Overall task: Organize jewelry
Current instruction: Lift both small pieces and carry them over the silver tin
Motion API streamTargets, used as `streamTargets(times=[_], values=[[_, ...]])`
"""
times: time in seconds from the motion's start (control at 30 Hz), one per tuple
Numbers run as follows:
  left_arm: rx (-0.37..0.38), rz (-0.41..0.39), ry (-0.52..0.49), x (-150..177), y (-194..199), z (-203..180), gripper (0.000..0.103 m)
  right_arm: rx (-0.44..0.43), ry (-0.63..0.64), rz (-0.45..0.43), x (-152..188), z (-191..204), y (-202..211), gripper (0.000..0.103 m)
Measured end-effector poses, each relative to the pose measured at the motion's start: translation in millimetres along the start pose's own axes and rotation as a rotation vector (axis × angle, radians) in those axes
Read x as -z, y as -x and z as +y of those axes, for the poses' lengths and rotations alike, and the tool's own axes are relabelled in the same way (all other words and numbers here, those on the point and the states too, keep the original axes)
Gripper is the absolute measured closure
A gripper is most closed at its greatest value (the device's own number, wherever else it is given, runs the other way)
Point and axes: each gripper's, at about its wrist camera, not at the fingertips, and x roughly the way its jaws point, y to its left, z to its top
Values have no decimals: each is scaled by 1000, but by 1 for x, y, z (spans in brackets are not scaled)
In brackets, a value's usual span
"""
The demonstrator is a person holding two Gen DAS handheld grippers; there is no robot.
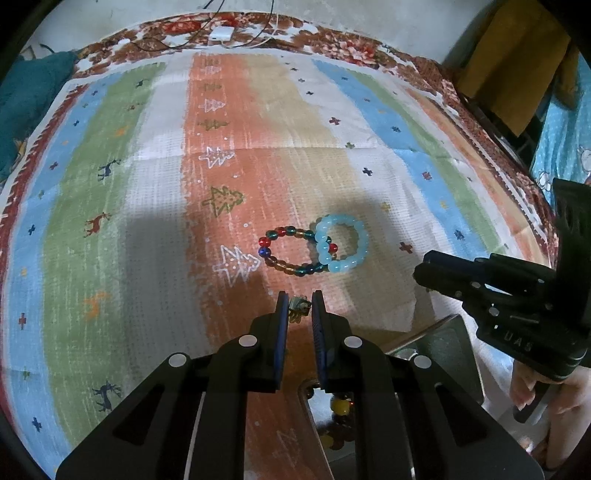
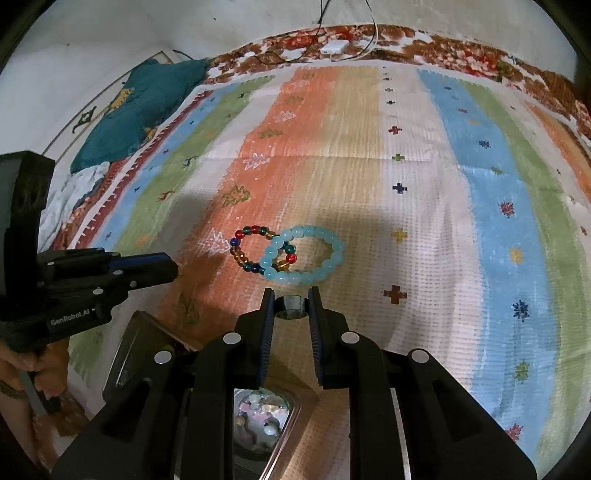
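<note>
My left gripper (image 1: 300, 301) is shut on a small greenish metal trinket (image 1: 300, 309), held just above the cloth. My right gripper (image 2: 291, 295) is shut on a dark shiny ring (image 2: 291, 307). Beyond both grippers two bracelets lie overlapping on the striped cloth: one of mixed coloured beads (image 1: 291, 254) (image 2: 251, 253) and one of pale blue beads (image 1: 343, 242) (image 2: 310, 254). In the left wrist view the right gripper (image 1: 421, 269) reaches in from the right edge. The left gripper (image 2: 171, 267) reaches in from the left of the right wrist view.
A metal jewelry box (image 1: 447, 343) (image 2: 140, 354) sits under both grippers, with beads and pale stones inside. The striped cloth (image 2: 443, 184) covers a bed. A teal pillow (image 2: 147, 107) lies at the far left, and a white plug with cables (image 1: 221, 34) at the far edge.
</note>
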Motion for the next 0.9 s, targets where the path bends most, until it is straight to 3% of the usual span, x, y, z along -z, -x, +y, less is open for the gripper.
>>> streamTargets(times=[0.9], values=[[64, -87, -20, 32, 51, -23, 91, -36, 41, -54, 27, 19, 35, 84]])
